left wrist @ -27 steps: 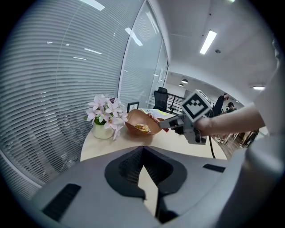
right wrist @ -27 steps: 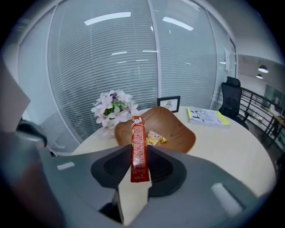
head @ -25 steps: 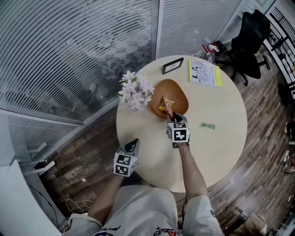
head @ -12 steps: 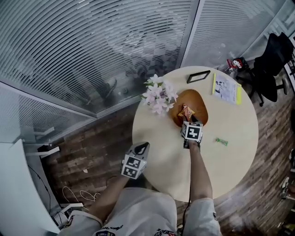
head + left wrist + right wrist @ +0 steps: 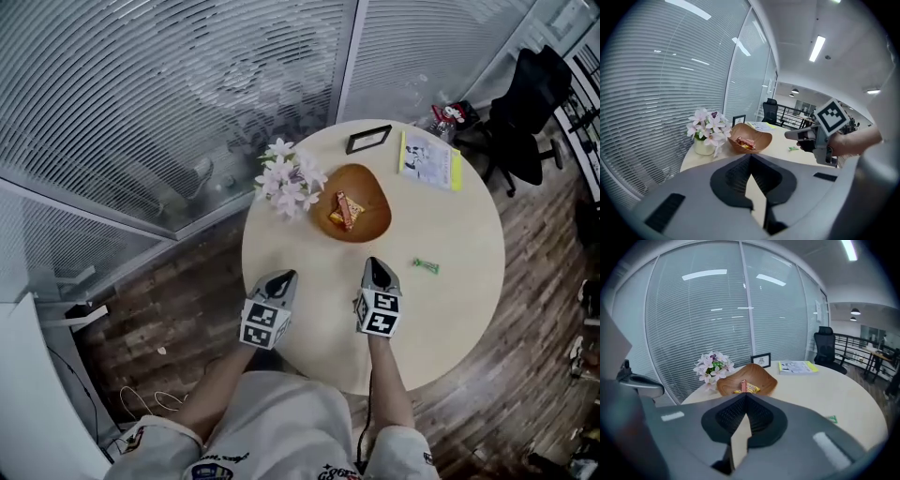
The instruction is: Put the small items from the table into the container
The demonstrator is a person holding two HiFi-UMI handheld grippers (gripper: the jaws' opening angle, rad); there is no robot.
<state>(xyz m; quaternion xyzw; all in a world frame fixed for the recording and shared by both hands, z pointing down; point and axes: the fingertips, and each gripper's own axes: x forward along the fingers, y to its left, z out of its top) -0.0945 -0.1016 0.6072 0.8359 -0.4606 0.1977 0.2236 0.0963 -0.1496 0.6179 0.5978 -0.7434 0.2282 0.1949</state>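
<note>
Left gripper view, not right's: marker cube [image 5: 832,117] on right claw [image 5: 788,135].
Left claw [image 5: 750,157]: clenched, empty.
Right claw: clenched, empty.

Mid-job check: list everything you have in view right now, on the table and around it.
table: one, round, beige, middle of the head view
bowl: one, brown wood, far half of the table
snack packets: two as far as shows, orange-yellow and red, inside the bowl
wrapper: one, green, flat on the table, right of the bowl and apart from it
flowers: one bunch, pale pink, left of the bowl
picture frame: one, black, far edge of the table
booklet: one, white with a yellow-green edge, far right of the table
office chair: one, black, on the floor beyond the table
left gripper: one, grey, shut, empty, near edge of the table
right gripper: one, grey, shut, empty, near side, left of the wrapper
</note>
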